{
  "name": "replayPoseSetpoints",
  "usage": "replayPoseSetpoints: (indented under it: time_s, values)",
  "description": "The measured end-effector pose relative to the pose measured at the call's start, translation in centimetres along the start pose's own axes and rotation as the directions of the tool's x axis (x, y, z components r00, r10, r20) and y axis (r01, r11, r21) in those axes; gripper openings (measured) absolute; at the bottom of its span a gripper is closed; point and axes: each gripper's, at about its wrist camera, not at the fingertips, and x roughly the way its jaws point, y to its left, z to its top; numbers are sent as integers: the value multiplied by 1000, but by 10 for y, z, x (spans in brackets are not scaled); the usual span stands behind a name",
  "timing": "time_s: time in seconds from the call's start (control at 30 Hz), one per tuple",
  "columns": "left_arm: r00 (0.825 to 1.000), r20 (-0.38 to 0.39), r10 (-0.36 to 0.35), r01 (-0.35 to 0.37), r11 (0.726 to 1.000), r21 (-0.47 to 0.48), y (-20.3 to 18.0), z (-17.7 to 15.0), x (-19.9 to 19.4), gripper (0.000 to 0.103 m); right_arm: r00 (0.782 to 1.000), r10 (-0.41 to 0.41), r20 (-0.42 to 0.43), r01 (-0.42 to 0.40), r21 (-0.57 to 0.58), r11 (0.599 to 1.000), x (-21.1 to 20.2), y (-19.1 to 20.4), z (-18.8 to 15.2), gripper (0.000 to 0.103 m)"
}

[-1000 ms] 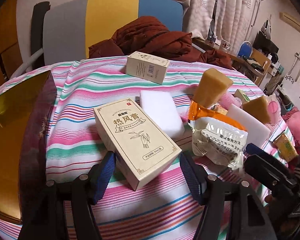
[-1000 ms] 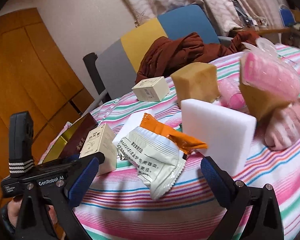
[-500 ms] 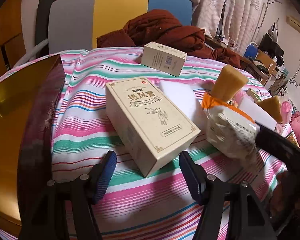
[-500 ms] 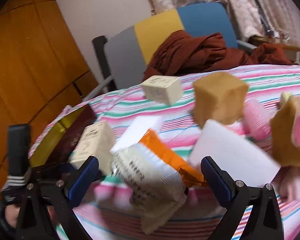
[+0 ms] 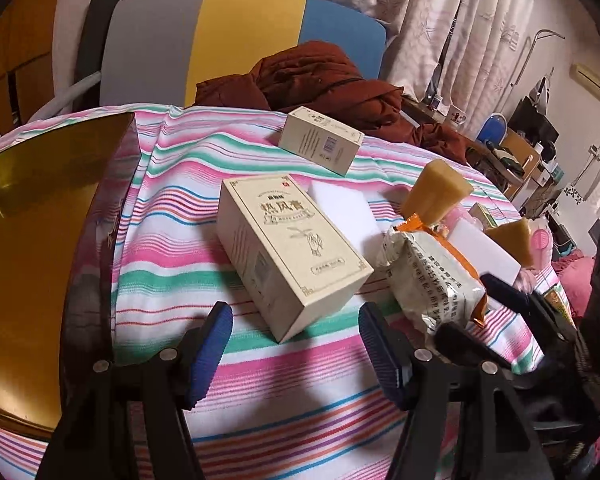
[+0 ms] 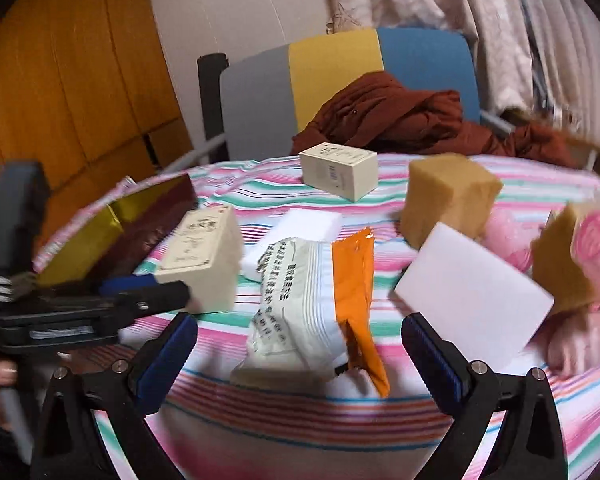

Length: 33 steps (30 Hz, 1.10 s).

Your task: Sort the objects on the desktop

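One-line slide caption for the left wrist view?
Open left gripper lined up on a beige carton on the striped tablecloth, snack packet alongside.

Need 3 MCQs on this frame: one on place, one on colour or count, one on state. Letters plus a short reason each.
1. Where does the cream box with the barcode lie?
A. at the far side of the striped cloth, near the brown garment
B. inside the gold tray
C. between the left gripper's fingers

2. What colour is the band on the snack packet?
A. green
B. orange
C. purple

3. How does the right gripper stand?
A. shut on the white sponge
B. shut on the snack packet
C. open, gripping nothing

Answers
1: A, it sits beyond the larger printed box, just before the brown garment.
2: B, an orange strip runs along the white wrapper.
3: C, both blue pads stand apart, clear of the packet's near end.
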Motion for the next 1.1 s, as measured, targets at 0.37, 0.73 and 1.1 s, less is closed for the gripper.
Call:
replayPoseSetpoints:
  time_s: [0.37,0.73,1.1]
  values:
    - [1000,-6,-22,22,999,29,-9,4,5,68,995,-87,-50,85,-45,995,28,0,5,70]
    - [996,2,92,-92,995,24,-18,21,22,78,997,-41,-73,44,48,998,33,-11,2,76]
    - [997,-40,59,-62,995,-76,0,31,34,70,990,-113,-81,116,29,993,42,-3,12,76]
